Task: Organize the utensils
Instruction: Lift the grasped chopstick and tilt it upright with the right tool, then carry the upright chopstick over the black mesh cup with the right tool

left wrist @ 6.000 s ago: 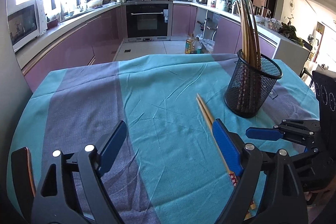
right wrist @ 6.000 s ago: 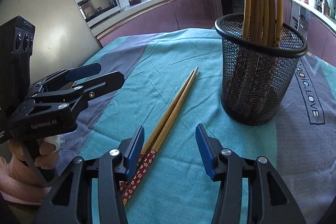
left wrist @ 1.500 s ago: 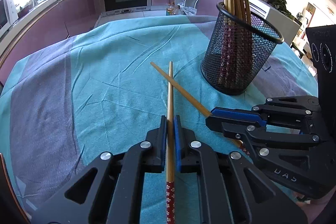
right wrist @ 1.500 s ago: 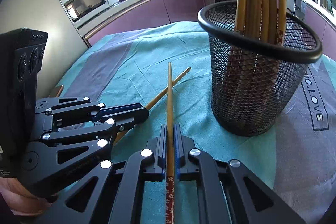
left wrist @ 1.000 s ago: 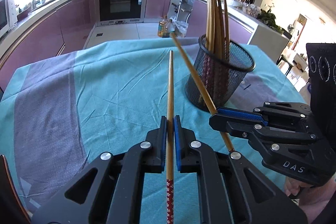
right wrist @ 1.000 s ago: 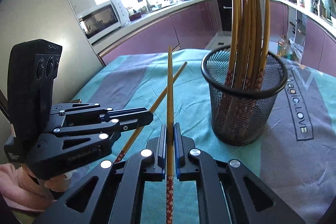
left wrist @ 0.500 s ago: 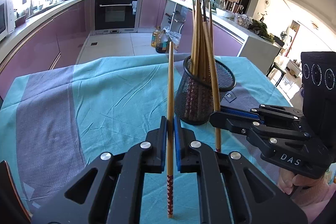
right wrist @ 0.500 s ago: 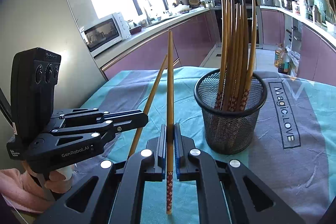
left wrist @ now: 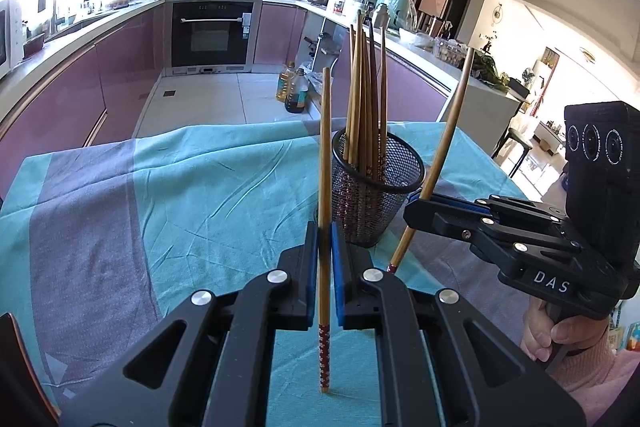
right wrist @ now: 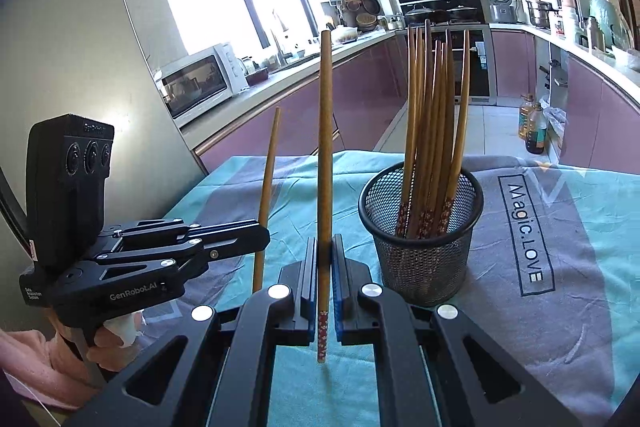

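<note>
My left gripper (left wrist: 324,247) is shut on a wooden chopstick (left wrist: 325,163) with a red patterned end, held lifted off the cloth and pointing up and away. My right gripper (right wrist: 324,259) is shut on a second chopstick (right wrist: 324,147) of the same kind. Each gripper shows in the other's view: the right gripper (left wrist: 418,201) with its chopstick (left wrist: 444,143), the left gripper (right wrist: 262,235) with its chopstick (right wrist: 267,183). A black mesh cup (left wrist: 376,195) (right wrist: 420,247) holding several chopsticks stands on the table just beyond and between both grippers.
A teal and grey tablecloth (left wrist: 180,195) (right wrist: 560,247) covers the table. A person's hands in pink sleeves (left wrist: 560,339) (right wrist: 36,351) hold the gripper handles. Kitchen counters, an oven (left wrist: 212,35) and a microwave (right wrist: 196,83) lie beyond the table.
Both grippers have risen and tilted up, lifting their chopsticks clear of the cloth. The mesh cup now sits lower and farther off in both views. The two chopsticks stand apart, no longer crossing.
</note>
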Action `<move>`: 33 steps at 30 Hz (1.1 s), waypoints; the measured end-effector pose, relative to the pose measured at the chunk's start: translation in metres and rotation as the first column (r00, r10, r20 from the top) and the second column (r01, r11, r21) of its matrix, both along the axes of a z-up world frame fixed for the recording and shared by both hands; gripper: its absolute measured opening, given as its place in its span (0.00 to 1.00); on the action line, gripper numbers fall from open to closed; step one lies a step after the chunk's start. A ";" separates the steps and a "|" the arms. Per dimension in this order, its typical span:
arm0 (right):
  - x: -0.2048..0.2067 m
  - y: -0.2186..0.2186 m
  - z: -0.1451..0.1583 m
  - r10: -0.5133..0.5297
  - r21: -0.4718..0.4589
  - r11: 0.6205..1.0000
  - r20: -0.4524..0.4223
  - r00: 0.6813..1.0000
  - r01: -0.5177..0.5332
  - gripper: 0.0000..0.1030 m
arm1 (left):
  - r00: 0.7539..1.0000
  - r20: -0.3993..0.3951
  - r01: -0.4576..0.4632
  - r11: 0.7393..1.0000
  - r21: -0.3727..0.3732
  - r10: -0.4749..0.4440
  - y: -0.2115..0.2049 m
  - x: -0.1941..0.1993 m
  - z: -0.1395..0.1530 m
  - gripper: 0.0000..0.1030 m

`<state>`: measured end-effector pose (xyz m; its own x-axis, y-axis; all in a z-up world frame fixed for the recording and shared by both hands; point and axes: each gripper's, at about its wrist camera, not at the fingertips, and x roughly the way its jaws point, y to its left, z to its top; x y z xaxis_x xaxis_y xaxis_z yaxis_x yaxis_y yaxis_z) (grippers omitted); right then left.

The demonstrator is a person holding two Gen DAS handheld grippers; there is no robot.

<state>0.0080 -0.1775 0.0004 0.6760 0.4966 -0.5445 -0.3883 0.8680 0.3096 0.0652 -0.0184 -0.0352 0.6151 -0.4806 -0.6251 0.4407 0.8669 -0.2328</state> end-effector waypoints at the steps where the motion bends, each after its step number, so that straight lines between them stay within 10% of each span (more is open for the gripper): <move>1: 0.000 -0.001 0.001 -0.001 0.001 1.000 0.002 1.000 0.001 0.06 | 1.000 -0.001 0.002 1.000 -0.004 -0.002 0.001 0.000 0.000 0.07; 33: -0.010 -0.016 0.020 -0.036 0.008 0.999 0.075 0.997 0.036 0.06 | 0.998 0.057 0.009 1.000 -0.024 -0.007 0.004 -0.002 0.014 0.07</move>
<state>-0.0017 -0.1935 0.0205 0.7323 0.4746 -0.4884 -0.3794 0.8799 0.2861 0.0631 -0.0141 -0.0211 0.6454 -0.5000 -0.5774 0.4608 0.8578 -0.2277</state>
